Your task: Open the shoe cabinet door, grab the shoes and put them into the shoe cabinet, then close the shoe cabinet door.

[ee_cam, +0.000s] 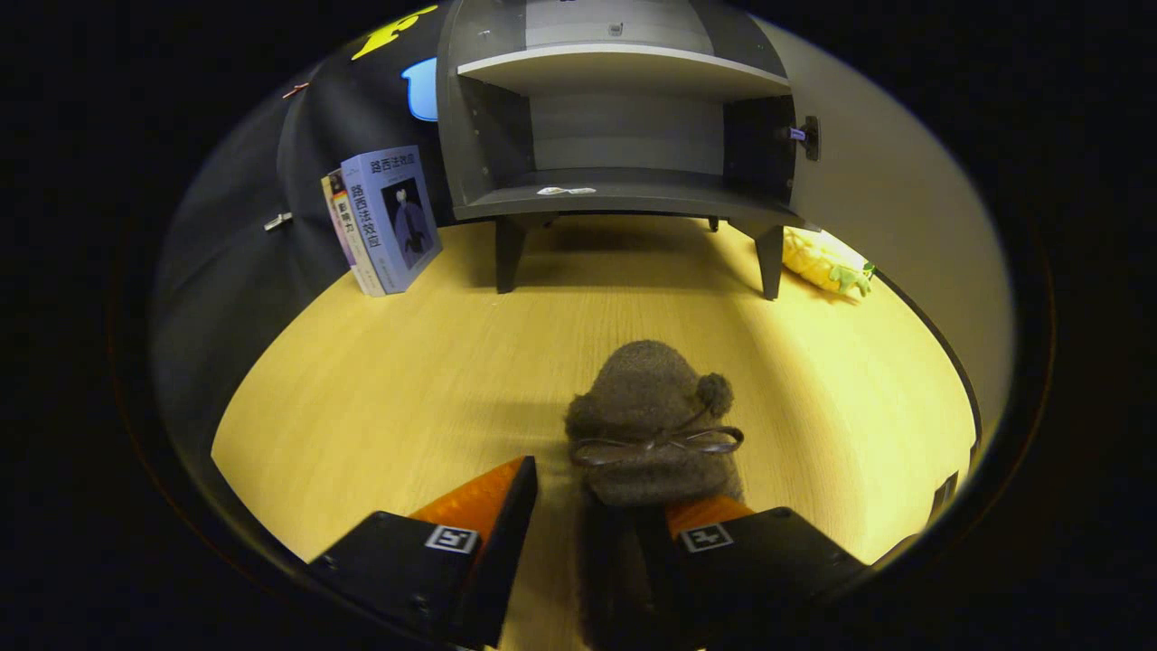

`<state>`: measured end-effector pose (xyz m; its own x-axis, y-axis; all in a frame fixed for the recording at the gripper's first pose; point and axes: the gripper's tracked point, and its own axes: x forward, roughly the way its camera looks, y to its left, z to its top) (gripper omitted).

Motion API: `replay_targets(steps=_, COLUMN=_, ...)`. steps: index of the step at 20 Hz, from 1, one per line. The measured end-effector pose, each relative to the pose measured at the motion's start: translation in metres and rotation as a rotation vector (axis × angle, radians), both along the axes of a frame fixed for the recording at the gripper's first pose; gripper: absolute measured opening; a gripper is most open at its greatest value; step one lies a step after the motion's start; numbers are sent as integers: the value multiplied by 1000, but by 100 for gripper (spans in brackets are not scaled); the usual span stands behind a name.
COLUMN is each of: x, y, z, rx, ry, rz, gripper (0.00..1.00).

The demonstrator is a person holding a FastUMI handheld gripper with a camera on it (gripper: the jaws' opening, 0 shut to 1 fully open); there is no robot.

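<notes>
My gripper (592, 506): fingers spread apart, low over the wooden floor (407, 380). The right finger sits inside the opening of the shoe; the left finger stands outside the shoe's left side with a small gap. Whether both press on it, I cannot tell.

Shoe (646, 420): one fuzzy brown slipper-type shoe with a thin bow and a small pompom, toe pointing away from me toward the cabinet, resting on the floor between my fingers and just ahead of them.

Shoe cabinet (624, 117): dark grey, on short legs, far across the floor; door (895, 208) swung open to the right; one pale shelf (624, 68) inside.

Books (384, 221): standing left of the cabinet against the wall.

Yellow plush toy (823, 262): on the floor by the cabinet's right leg.
</notes>
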<state>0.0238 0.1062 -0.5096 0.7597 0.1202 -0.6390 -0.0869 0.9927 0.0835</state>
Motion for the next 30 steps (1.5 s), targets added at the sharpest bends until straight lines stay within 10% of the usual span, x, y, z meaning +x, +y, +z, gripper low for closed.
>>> replay_targets(steps=3, x=1, y=4, z=7, rx=-1, ry=-16, rz=17, gripper=10)
replay_targets(steps=5, x=1, y=5, z=16, rx=10, ry=-28, rz=46, gripper=5)
replay_targets(steps=19, x=8, y=-31, z=243, rx=116, ry=-155, rz=48, gripper=6)
replay_targets(steps=30, x=91, y=-34, z=374, rx=120, ry=-272, rz=53, gripper=5)
